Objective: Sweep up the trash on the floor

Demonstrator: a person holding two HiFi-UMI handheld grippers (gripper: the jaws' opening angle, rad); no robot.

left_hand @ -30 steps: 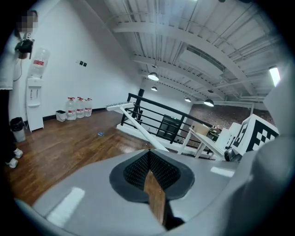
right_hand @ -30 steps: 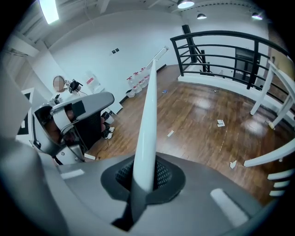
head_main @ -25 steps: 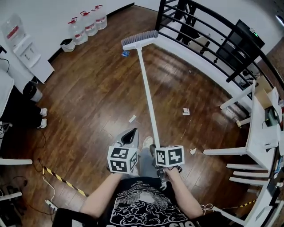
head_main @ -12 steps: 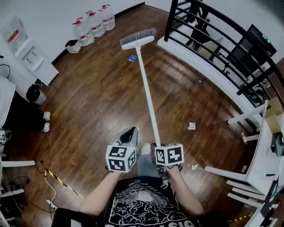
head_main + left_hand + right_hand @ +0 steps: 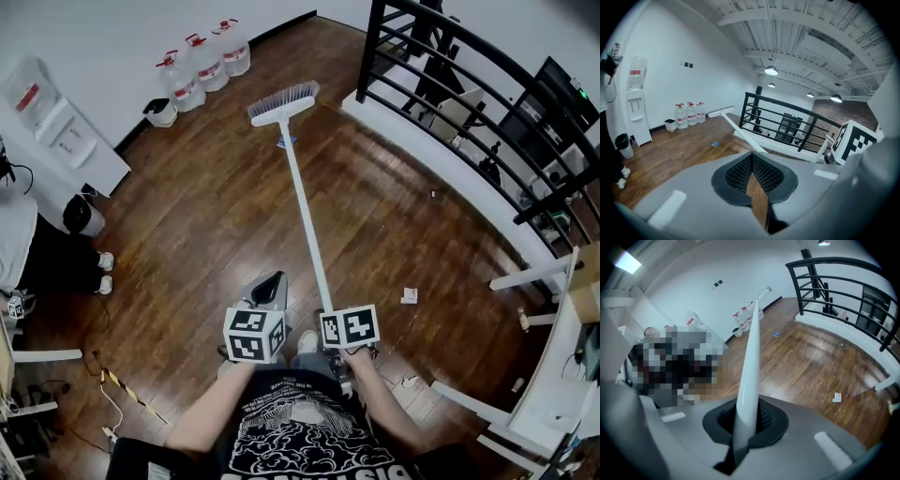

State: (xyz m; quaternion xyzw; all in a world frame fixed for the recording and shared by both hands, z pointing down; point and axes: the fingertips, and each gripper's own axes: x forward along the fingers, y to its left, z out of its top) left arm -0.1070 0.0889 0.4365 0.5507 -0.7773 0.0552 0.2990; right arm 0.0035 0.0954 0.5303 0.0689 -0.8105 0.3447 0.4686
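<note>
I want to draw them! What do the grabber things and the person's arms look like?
Both the left gripper and right gripper have smooth grey jaws with black mesh-patterned pads. Each carries a white cube with black square markers. The person wears a black short-sleeved T-shirt with white print.

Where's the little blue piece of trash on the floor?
In the head view, the blue scrap lies on the floor near the top middle, on the person's side of the broom head and beside its white handle, left of the black railing.
</note>
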